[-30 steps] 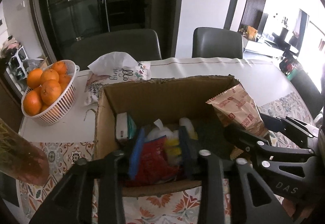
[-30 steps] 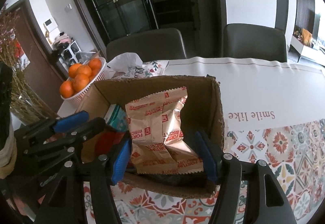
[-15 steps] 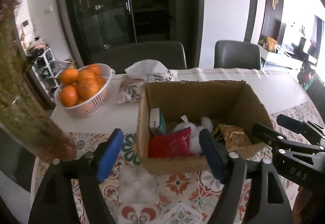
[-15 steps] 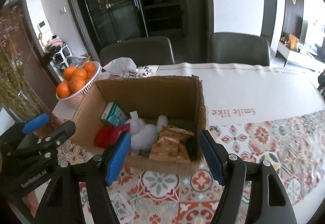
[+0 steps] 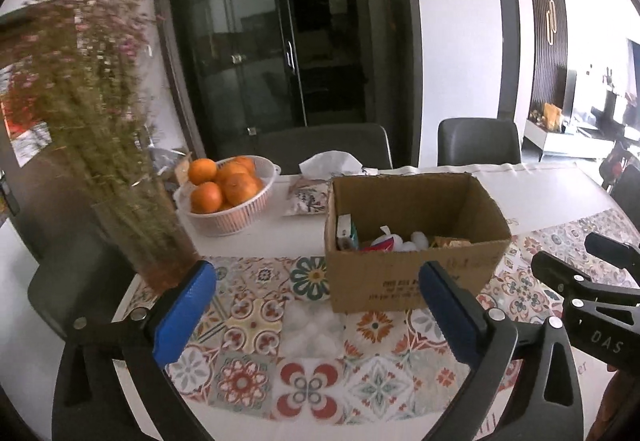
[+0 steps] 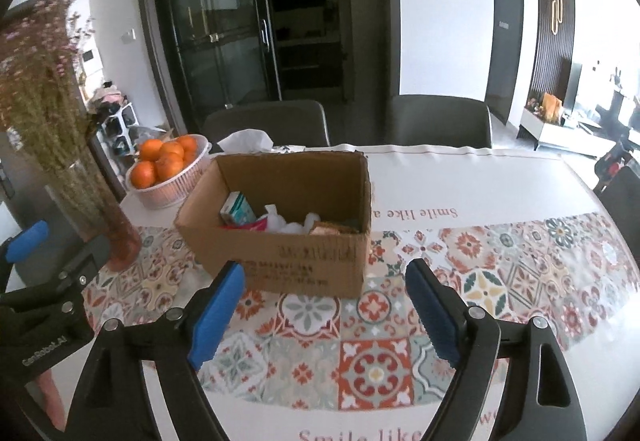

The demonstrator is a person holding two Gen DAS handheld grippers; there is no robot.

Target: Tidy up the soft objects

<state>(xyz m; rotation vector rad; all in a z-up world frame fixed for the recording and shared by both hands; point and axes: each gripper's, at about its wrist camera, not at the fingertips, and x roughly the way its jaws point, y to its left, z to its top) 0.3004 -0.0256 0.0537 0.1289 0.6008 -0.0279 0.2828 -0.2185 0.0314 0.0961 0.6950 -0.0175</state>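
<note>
An open cardboard box [image 5: 416, 273] [image 6: 288, 257] stands on the patterned tablecloth. Inside lie a teal-and-white carton [image 6: 238, 211], a red packet [image 5: 382, 243], white fluffy balls [image 6: 290, 225] and a tan biscuit packet [image 6: 330, 229]. My left gripper [image 5: 316, 273] hangs in front of the box; its jaws are opening with nothing between them. My right gripper [image 6: 325, 269] is also back from the box, jaws opening and empty. A whitish see-through packet [image 5: 312, 325] lies on the cloth before the box, under the left gripper.
A white basket of oranges [image 5: 228, 193] [image 6: 168, 165] and a tissue pack [image 5: 320, 181] sit behind the box on the left. A glass vase of dried flowers [image 5: 148, 233] [image 6: 100, 209] stands near the left table edge. Two dark chairs [image 6: 440, 121] are at the far side.
Both grippers drew back and up from the box and spread their jaws. The right one let go of the biscuit packet, the left one of the red packet; both packets now lie in the box.
</note>
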